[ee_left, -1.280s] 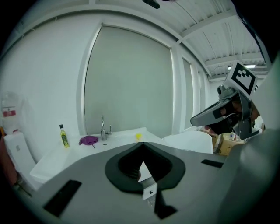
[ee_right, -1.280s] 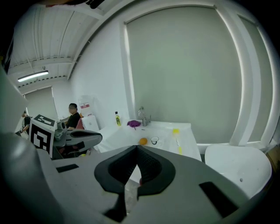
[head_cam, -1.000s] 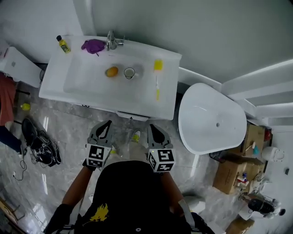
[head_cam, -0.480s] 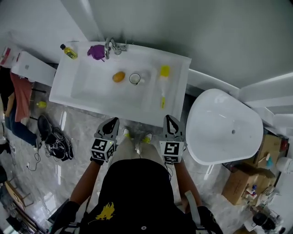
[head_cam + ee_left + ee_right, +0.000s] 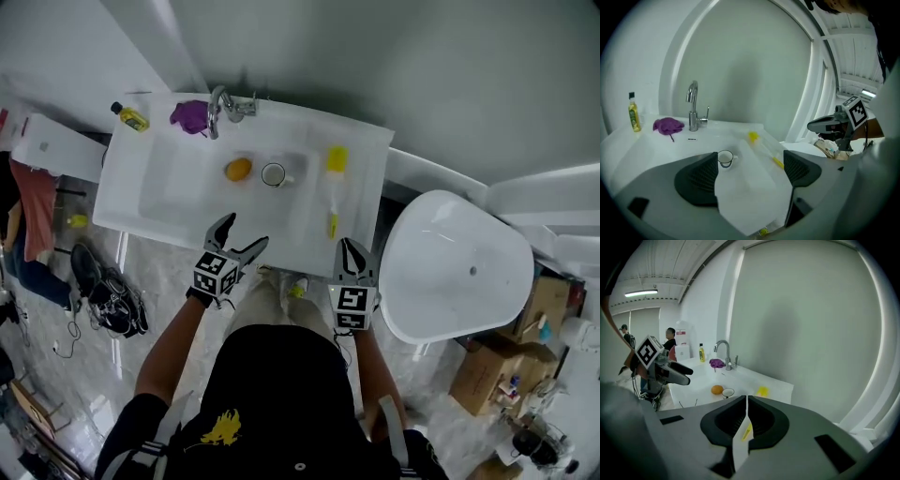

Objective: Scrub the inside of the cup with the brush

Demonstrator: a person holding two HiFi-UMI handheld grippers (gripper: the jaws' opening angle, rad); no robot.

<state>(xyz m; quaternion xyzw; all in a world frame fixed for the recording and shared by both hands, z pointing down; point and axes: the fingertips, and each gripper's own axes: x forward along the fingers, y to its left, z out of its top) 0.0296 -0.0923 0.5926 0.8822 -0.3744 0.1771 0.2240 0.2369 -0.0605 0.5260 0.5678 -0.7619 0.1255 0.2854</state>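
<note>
A small white cup (image 5: 274, 174) stands upright in the white sink (image 5: 169, 202); the left gripper view also has the cup (image 5: 725, 158). A brush with a yellow head (image 5: 334, 187) lies on the sink's right ledge. My left gripper (image 5: 247, 230) hovers at the sink's front rim, short of the cup. It is open, its jaws have just been opening, and nothing is between them. My right gripper (image 5: 349, 246) is shut and empty, near the front rim below the brush's handle end.
In the basin an orange round thing (image 5: 238, 169) lies left of the cup. A purple cloth (image 5: 190, 116), a faucet (image 5: 220, 98) and a yellow bottle (image 5: 129, 115) line the back ledge. A white tub (image 5: 455, 267) stands to the right, with shoes (image 5: 112, 300) on the floor at left.
Both grippers have moved forward to the sink's front edge. The left jaws, shut before, now stand wide apart. The right jaws stay shut.
</note>
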